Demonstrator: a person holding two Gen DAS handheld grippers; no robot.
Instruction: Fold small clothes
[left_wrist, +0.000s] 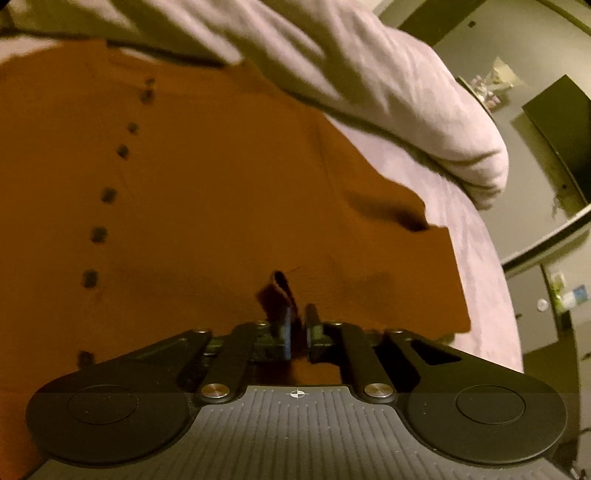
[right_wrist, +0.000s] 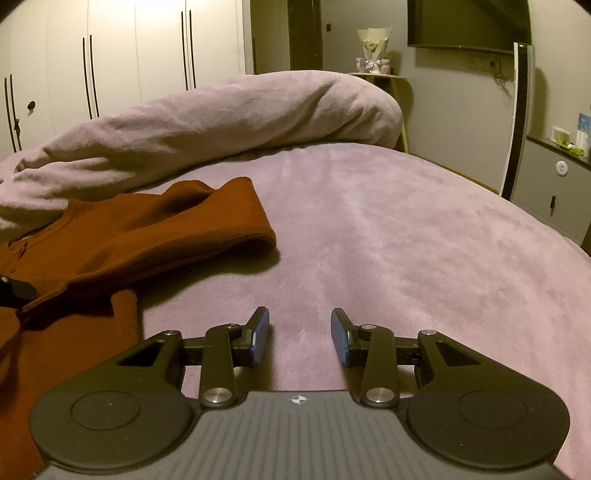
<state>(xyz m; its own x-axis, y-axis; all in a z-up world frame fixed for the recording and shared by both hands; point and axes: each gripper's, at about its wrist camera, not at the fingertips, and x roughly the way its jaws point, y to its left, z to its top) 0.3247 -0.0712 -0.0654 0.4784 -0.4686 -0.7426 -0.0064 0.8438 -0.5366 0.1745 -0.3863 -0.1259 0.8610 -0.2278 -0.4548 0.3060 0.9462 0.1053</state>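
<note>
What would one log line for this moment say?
left gripper: shut on shirt | right gripper: open, over blanket | fold: not done

rust garment (left_wrist: 207, 206): blurred, cut off left | buttons (left_wrist: 99, 234): smeared | fabric under fingers possibly pinched

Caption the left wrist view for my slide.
Left gripper pinching the rust-orange buttoned garment on a lilac bedspread.

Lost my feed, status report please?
Left gripper pinching rust-orange buttoned garment. Right gripper open, empty, over lilac plush bedspread. Nothing obstructing.
</note>
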